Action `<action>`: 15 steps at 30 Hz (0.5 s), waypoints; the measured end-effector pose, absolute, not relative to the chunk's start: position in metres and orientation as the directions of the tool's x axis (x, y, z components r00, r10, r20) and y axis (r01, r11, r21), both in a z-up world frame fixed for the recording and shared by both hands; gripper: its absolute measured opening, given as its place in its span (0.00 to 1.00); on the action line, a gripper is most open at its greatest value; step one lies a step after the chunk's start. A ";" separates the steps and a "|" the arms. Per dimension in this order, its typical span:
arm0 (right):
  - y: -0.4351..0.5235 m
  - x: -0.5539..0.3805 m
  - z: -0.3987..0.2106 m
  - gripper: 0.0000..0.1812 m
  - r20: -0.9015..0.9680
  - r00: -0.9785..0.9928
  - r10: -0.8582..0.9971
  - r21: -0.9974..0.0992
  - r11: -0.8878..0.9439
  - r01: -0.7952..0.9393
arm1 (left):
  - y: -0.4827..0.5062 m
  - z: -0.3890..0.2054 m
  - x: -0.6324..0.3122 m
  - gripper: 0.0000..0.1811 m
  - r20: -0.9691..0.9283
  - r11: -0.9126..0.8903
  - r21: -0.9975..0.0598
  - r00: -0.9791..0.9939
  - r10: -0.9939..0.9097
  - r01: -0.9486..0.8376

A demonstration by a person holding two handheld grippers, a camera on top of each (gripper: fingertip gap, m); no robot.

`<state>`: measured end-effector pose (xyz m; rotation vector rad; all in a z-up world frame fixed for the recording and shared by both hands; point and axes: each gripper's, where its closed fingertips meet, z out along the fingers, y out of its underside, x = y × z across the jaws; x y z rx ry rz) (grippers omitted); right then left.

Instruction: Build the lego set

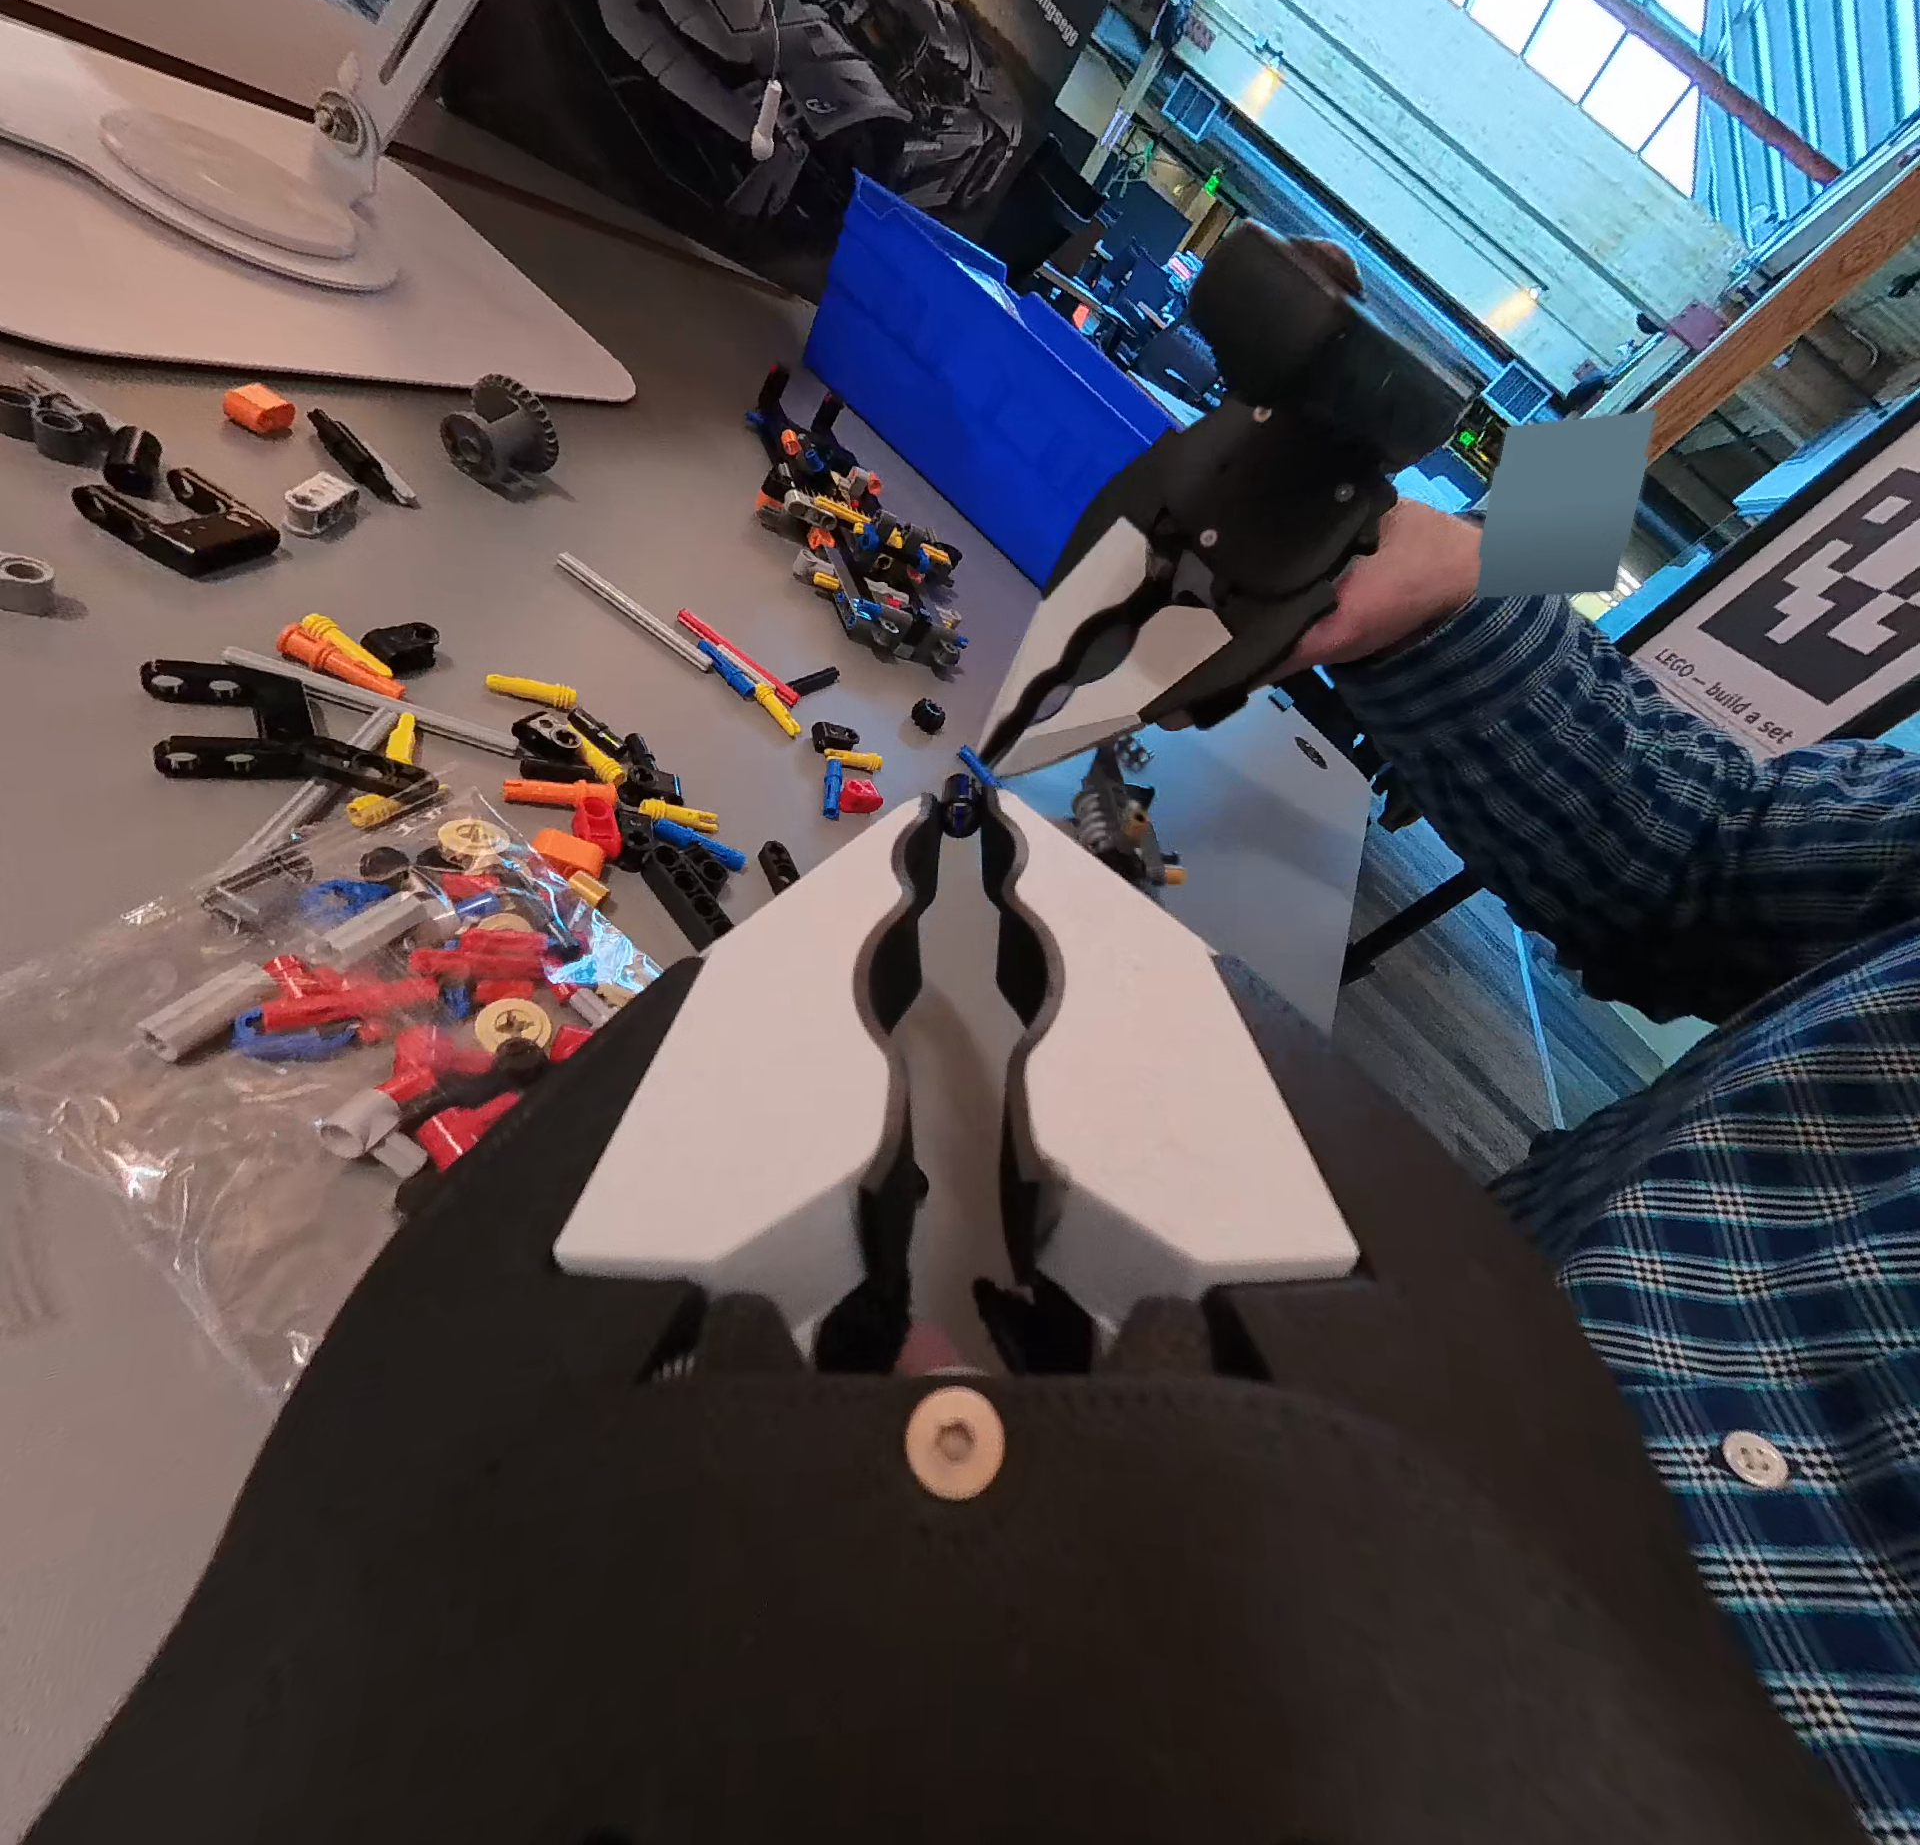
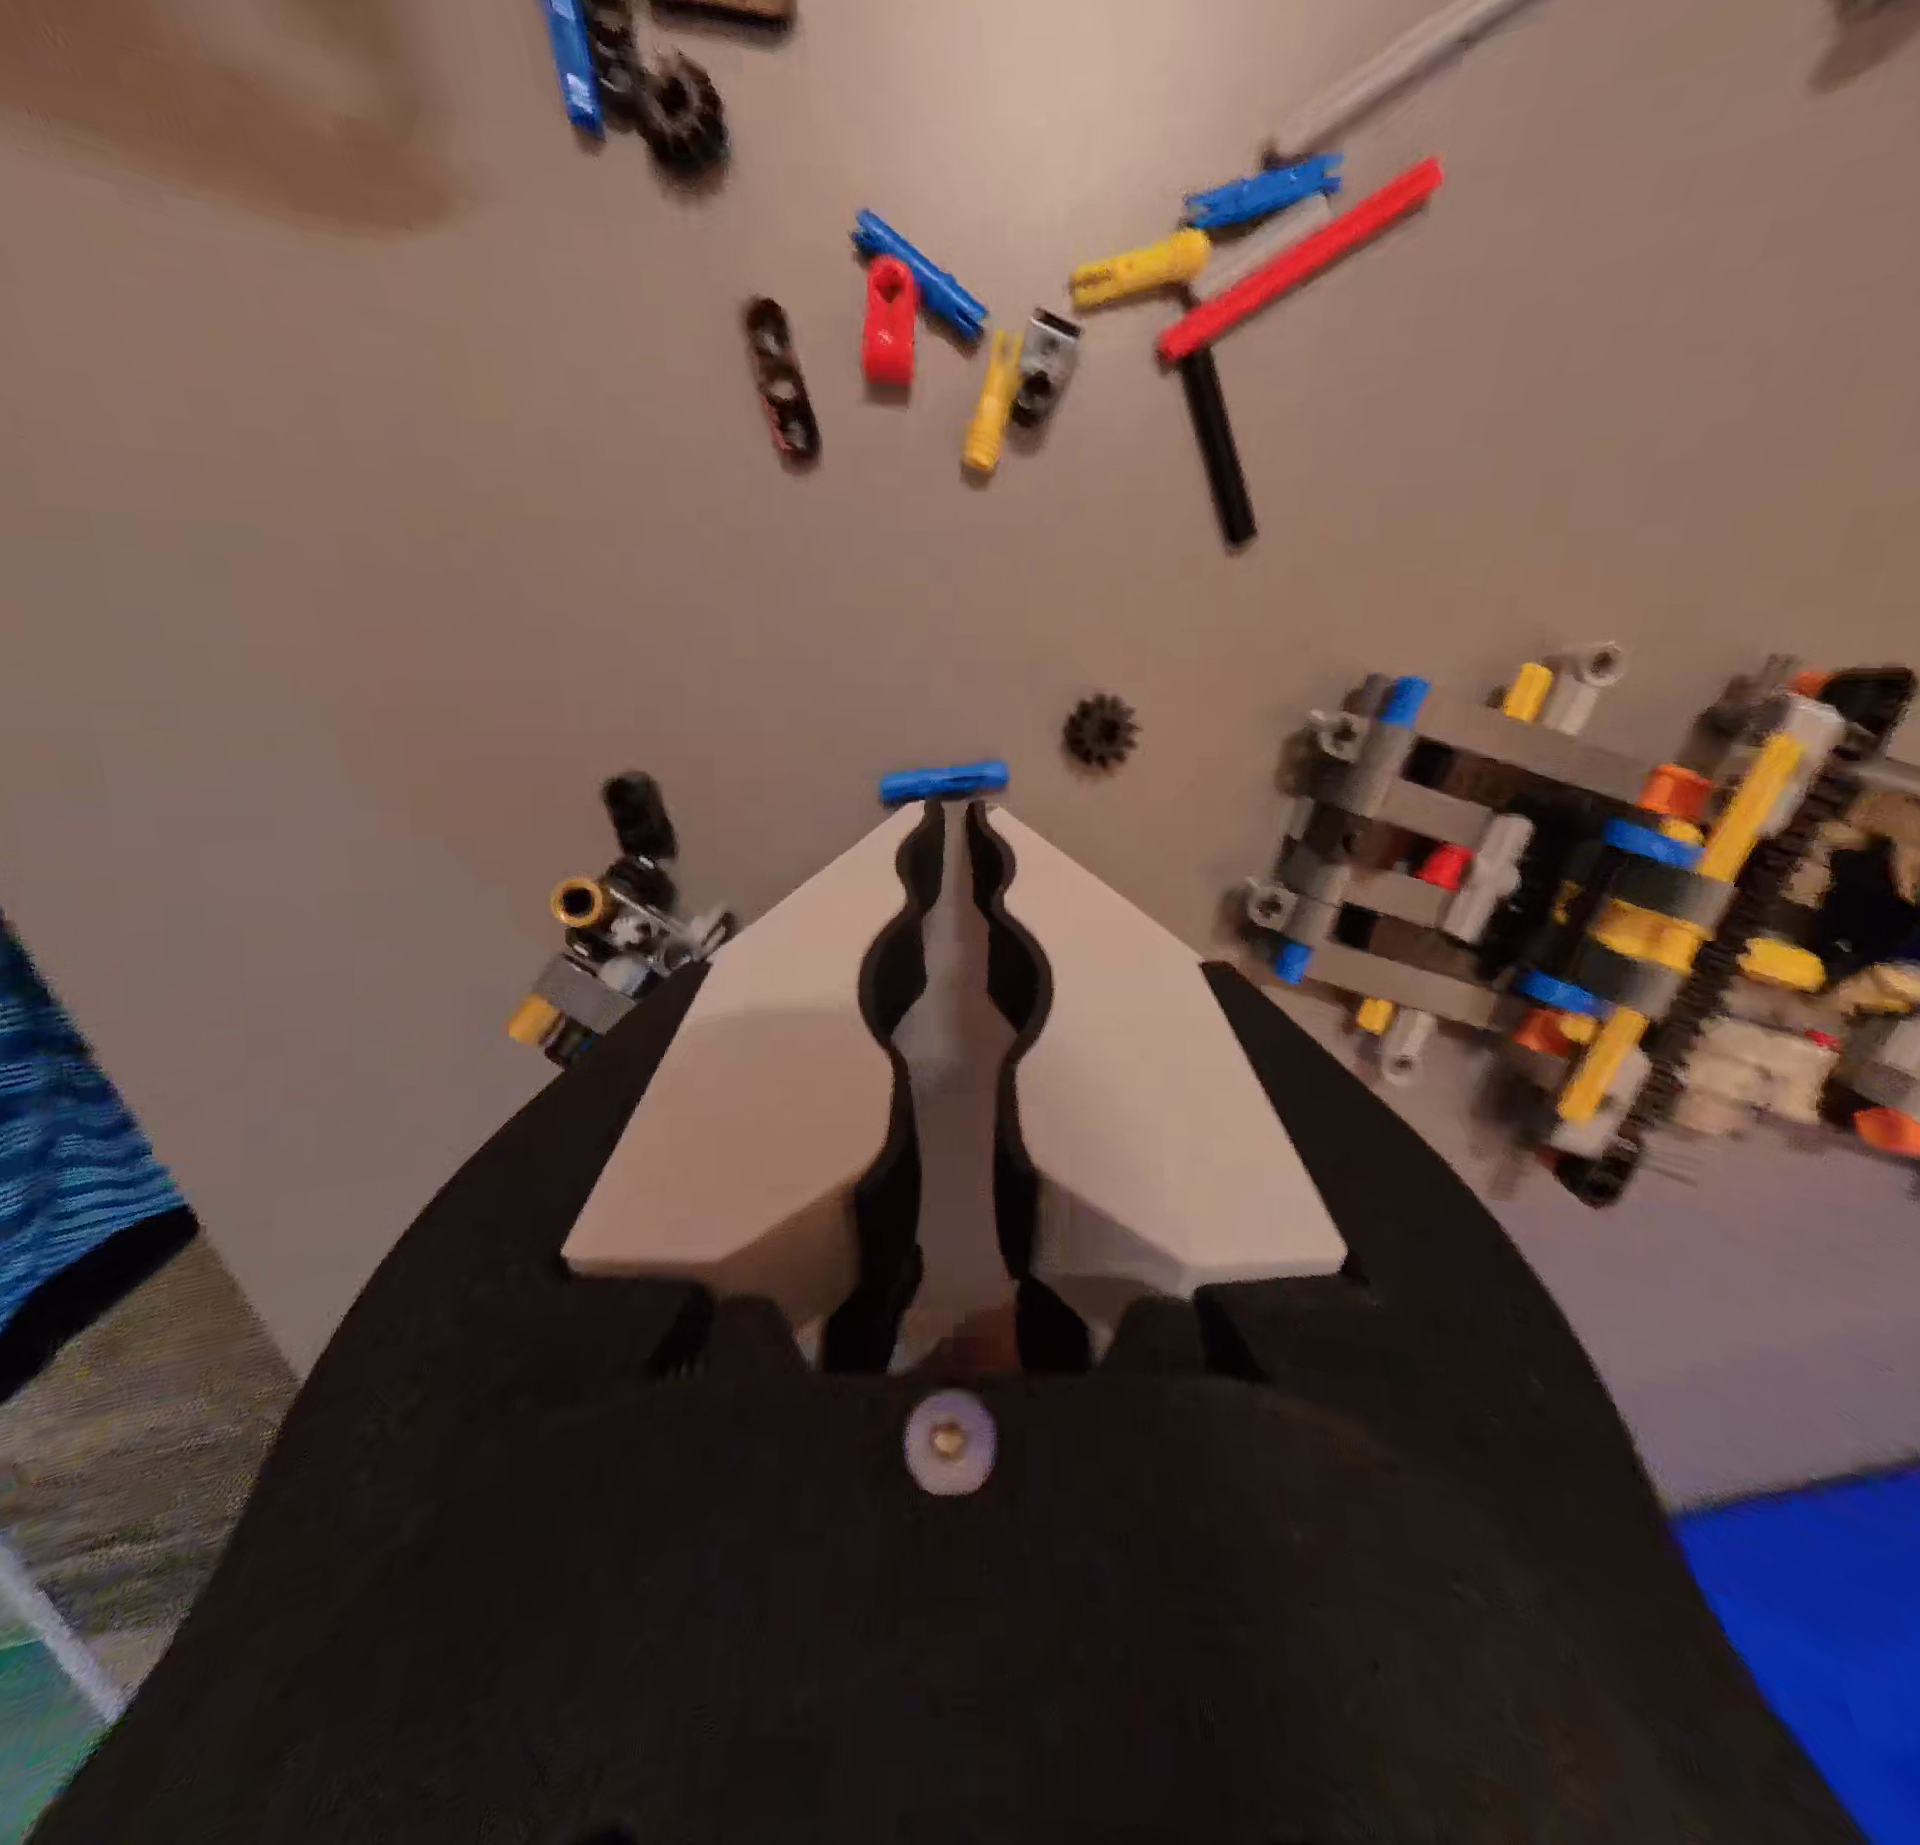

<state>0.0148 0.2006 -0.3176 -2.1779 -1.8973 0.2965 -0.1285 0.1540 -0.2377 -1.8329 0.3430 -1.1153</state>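
My left gripper point(image 1: 958, 808) is shut on a small black connector piece point(image 1: 957, 815) and holds it above the grey table. My right gripper point(image 2: 954, 806) is shut on a short blue pin point(image 2: 943, 783), held crosswise at its tips. In the left wrist view the right gripper point(image 1: 987, 756) comes in from the upper right, and its blue pin point(image 1: 972, 762) sits just above the black piece, almost touching it. The partly built model point(image 2: 1558, 922) lies on the table to the right of my right gripper; it also shows in the left wrist view point(image 1: 862, 559).
Loose pins, axles and beams point(image 1: 582, 756) lie across the table. A clear bag of parts point(image 1: 343, 974) lies at the near left. A blue bin point(image 1: 966, 372) stands behind the model. A small black gear point(image 2: 1100, 730) and a small sub-assembly point(image 2: 613, 943) lie near my right gripper. Spacing between my two grippers at the tips: around 20 centimetres.
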 end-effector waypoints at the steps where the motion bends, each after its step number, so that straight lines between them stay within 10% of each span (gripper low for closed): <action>1: 0.195 0.008 -0.317 0.01 -0.017 0.118 0.993 -0.331 -0.117 0.936 | 0.154 -0.238 -0.128 0.03 0.547 -0.528 -0.822 0.550 -0.631 0.211; 15: 0.203 -0.019 -0.298 0.06 0.313 -0.643 0.699 -0.270 0.715 0.645 | 0.155 -0.241 -0.127 0.03 0.540 -0.534 -0.823 0.562 -0.627 0.195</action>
